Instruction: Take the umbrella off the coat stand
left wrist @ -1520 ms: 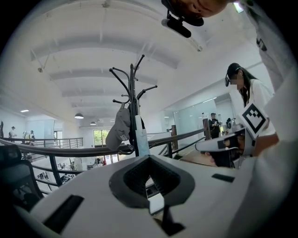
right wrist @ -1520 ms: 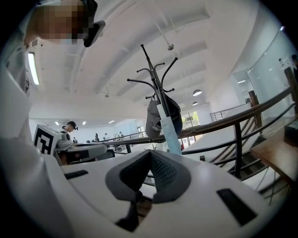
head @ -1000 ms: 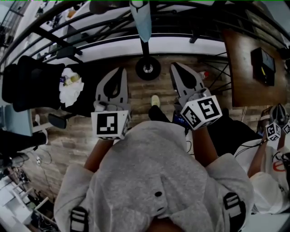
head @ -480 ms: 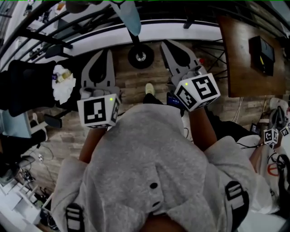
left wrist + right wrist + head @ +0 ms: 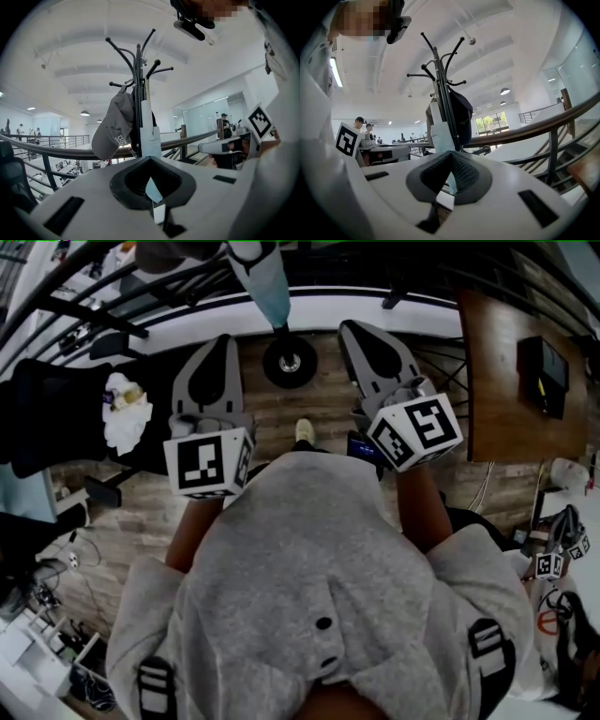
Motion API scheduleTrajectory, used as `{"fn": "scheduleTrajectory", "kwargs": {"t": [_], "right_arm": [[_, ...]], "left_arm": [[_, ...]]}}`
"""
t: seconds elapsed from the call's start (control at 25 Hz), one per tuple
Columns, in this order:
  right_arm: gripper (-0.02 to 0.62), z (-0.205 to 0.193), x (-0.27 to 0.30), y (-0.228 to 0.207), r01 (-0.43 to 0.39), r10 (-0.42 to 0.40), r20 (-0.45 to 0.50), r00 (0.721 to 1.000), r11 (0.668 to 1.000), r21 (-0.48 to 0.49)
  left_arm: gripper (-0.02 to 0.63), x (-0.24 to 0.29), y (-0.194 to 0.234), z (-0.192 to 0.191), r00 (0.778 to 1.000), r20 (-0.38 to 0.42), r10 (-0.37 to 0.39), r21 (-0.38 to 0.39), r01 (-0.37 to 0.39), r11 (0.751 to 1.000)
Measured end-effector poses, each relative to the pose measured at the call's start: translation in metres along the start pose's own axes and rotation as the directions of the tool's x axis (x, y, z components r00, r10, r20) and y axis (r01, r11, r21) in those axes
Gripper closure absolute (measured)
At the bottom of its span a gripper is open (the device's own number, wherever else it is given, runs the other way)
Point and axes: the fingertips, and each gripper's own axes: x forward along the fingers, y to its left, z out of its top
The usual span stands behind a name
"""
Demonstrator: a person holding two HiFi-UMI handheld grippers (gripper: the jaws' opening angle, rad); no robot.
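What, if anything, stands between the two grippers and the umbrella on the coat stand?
Nothing visible. The left gripper and right gripper face the umbrella through open air; a grey cap hangs beside it, not in front.

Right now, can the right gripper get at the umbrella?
Probably yes: nothing stands between the right gripper and the umbrella hanging on the coat stand, though its shut jaws must open first.

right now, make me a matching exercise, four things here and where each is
1 pale blue folded umbrella
2 grey fabric cap
3 round black stand base
4 brown wooden table

a on the floor, at the foot of the pole
b head view's right edge
c hanging down along the pole
d left of pole, left gripper view

Pairs: 1-c, 2-d, 3-a, 4-b
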Motion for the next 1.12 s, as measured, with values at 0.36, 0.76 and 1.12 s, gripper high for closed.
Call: {"fn": "scheduleTrajectory", "kwargs": {"t": [0.36,0.76,1.12], "right_arm": [[0.586,0.006,0.017,0.016,-0.058,0.058,0.007,0.998,0.998,-0.019],[0.586,0.010,0.034,0.017,-0.040,0.041,0.013,0.999,0.998,-0.040],[0.586,0.015,0.066,0.020,0.022,-0.023,-0.016,1.000,0.998,-0.066]], "left_arm": [[0.595,-0.003,0.014,0.002,0.999,0.010,0.034,0.019,-0.034,0.999],[0.595,0.007,0.032,0.002,1.000,0.014,0.024,0.006,-0.024,1.000],[0.595,0.026,0.078,0.005,1.000,0.019,-0.003,-0.015,0.003,1.000]]}}
